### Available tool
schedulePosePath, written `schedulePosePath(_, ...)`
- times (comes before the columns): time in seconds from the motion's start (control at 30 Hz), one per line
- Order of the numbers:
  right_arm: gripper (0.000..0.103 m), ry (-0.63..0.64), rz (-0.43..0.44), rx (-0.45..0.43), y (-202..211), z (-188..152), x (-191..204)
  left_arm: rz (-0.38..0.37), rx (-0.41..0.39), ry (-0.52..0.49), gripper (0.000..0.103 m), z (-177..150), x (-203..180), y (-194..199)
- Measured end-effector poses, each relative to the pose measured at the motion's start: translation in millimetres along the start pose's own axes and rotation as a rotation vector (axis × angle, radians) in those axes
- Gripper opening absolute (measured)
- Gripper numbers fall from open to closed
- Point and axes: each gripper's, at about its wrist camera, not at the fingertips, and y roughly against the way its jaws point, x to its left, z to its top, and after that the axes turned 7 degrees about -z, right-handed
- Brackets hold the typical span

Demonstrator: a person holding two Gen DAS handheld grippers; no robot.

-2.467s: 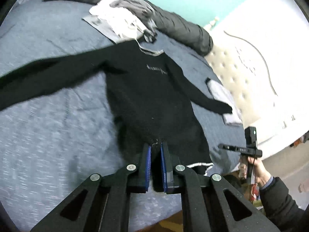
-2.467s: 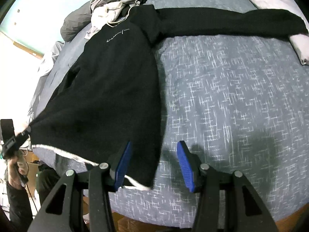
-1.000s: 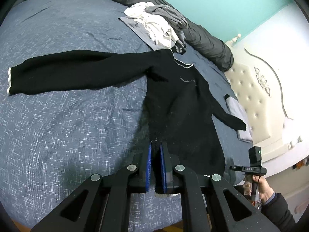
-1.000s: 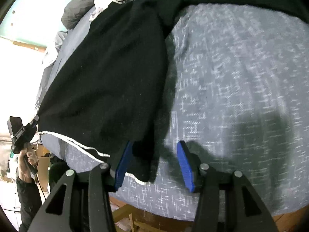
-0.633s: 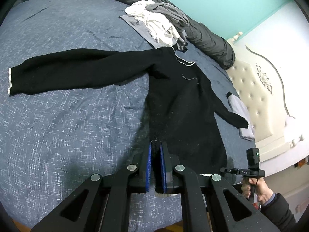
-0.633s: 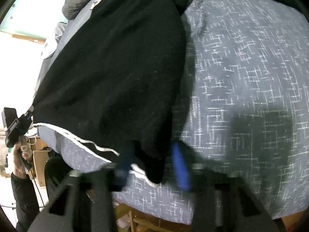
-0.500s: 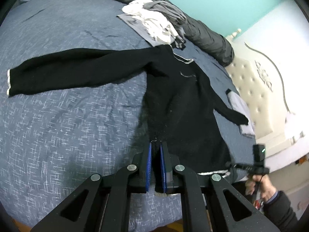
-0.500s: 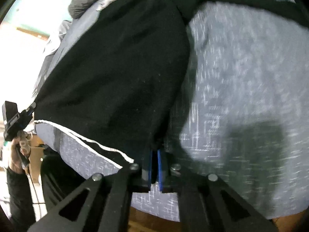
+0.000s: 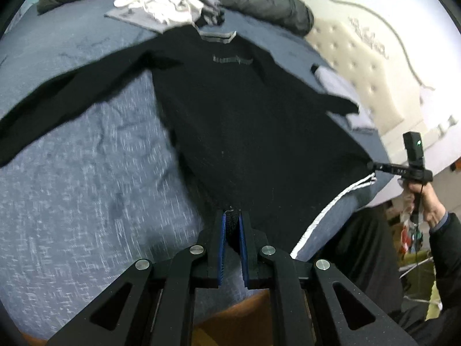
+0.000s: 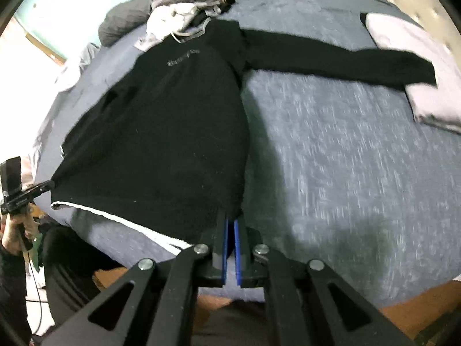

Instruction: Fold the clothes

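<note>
A black sweater is spread front-up on a blue bed, sleeves out to both sides. Its left hem corner is clamped in the nearly closed jaws of the left gripper. The right hem corner is pinched by the right gripper, jaws fully closed on it. A heap of pale clothes is seen beyond the collar.
</note>
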Motion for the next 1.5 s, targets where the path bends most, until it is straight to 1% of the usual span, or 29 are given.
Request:
schedulePosePath(0.17,0.003,-0.002,0.02,0.061,-26,-14,-4,0.032,0.047,0.046,0.009,-10,20,-15)
schedulePosePath(0.33,0.003,0.044,0.031,0.095,-37,-21,4,0.056,0.052,0.062,0.009,-16,31,-10)
schedulePosePath(0.43,0.005,0.056,0.091,0.118,-40,-22,5,0.063,0.063,0.076,0.009,-18,35,-12)
schedulePosePath(0.5,0.006,0.046,0.094,0.114,-39,-21,3,0.059,0.073,0.085,0.01,-19,36,-17)
schedulePosePath(0.53,0.009,0.04,0.09,0.109,-38,-20,1,0.053,0.074,0.09,0.01,-19,36,-18)
schedulePosePath(0.6,0.027,0.003,0.081,0.088,-35,-17,-6,0.051,0.077,0.083,0.01,-18,33,-21)
schedulePosePath(0.63,0.03,-0.021,0.082,0.075,-32,-15,-11,0.051,0.076,0.083,0.012,-17,33,-22)
schedulePosePath(0.7,0.032,-0.06,0.082,0.051,-28,-12,-18,0.048,0.079,0.097,0.016,-15,33,-25)
schedulePosePath(0.77,0.032,-0.088,0.075,0.034,-24,-8,-24,0.05,0.084,0.112,0.032,-14,35,-27)
schedulePosePath(0.83,0.032,-0.097,0.06,0.03,-24,-4,-26,0.041,0.08,0.133,0.037,-12,38,-29)
schedulePosePath(0.93,0.032,-0.103,0.049,0.033,-26,-3,-27,0.025,0.064,0.143,0.038,-10,36,-28)
schedulePosePath(1.07,0.032,-0.088,0.018,0.047,-31,-2,-21,0.045,0.096,0.144,0.038,-12,37,-38)
schedulePosePath(1.2,0.032,-0.11,0.027,0.05,-35,0,-22,0.065,0.118,0.132,0.038,-16,35,-51)
schedulePosePath(1.3,0.032,-0.114,0.029,0.051,-35,0,-20,0.072,0.119,0.117,0.037,-16,32,-55)
schedulePosePath(1.33,0.032,-0.115,0.028,0.052,-35,0,-20,0.077,0.124,0.11,0.035,-16,31,-57)
schedulePosePath(1.37,0.032,-0.116,0.028,0.053,-35,0,-19,0.082,0.128,0.103,0.026,-16,31,-58)
schedulePosePath(1.4,0.032,-0.117,0.029,0.053,-35,0,-19,0.088,0.132,0.097,0.02,-16,30,-60)
schedulePosePath(1.43,0.032,-0.117,0.03,0.052,-35,0,-19,0.091,0.133,0.096,0.011,-16,30,-61)
schedulePosePath(1.47,0.032,-0.117,0.032,0.052,-36,1,-19,0.094,0.132,0.094,0.006,-15,31,-61)
schedulePosePath(1.5,0.032,-0.118,0.033,0.051,-36,1,-18,0.093,0.13,0.094,0.005,-15,31,-60)
